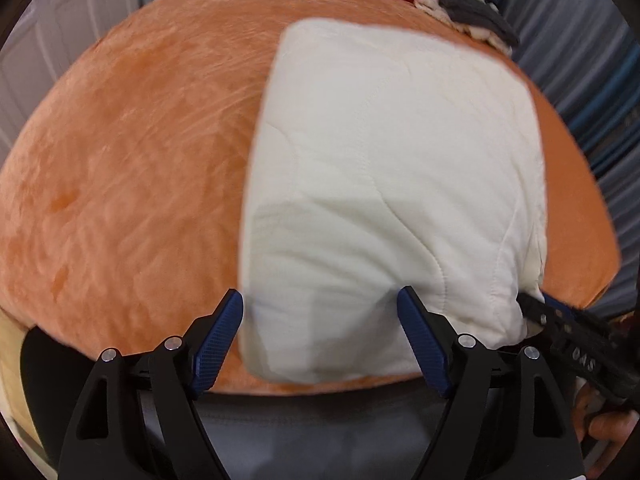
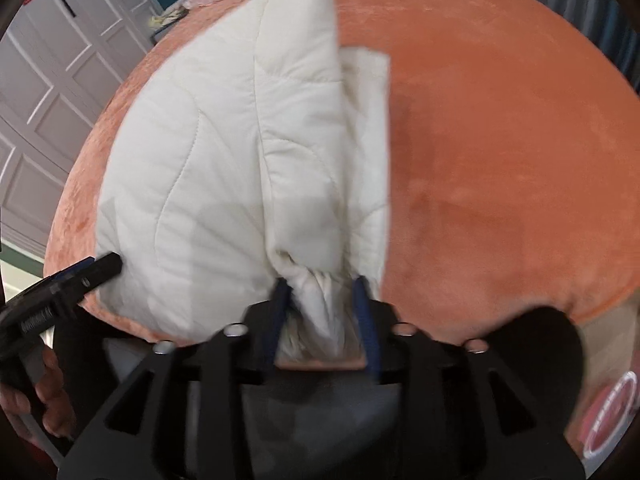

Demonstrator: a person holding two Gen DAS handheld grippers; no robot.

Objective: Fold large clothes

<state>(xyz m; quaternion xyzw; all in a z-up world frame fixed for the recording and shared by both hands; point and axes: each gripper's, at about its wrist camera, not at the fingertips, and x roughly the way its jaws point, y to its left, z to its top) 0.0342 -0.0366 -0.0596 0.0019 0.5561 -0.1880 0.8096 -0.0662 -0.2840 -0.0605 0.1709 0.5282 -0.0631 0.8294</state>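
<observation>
While a bunched corner of the white jacket (image 2: 256,160) sits between its blue fingers (image 2: 280,312), the right gripper (image 2: 322,312) is seen partly spread at the near edge of the orange cover (image 2: 500,140); whether the pads press the cloth cannot be told through the blur. The left gripper (image 1: 320,336) is held wide apart over the jacket's near left corner, nothing being clasped, its fingers (image 1: 222,340) set either side of the hem. The jacket (image 1: 392,168) is laid folded and flat on the cover (image 1: 128,168), close to the near edge. A heap of clothes (image 1: 452,0) is left at the far edge. White panelled doors (image 2: 52,92) are seen at left.
</observation>
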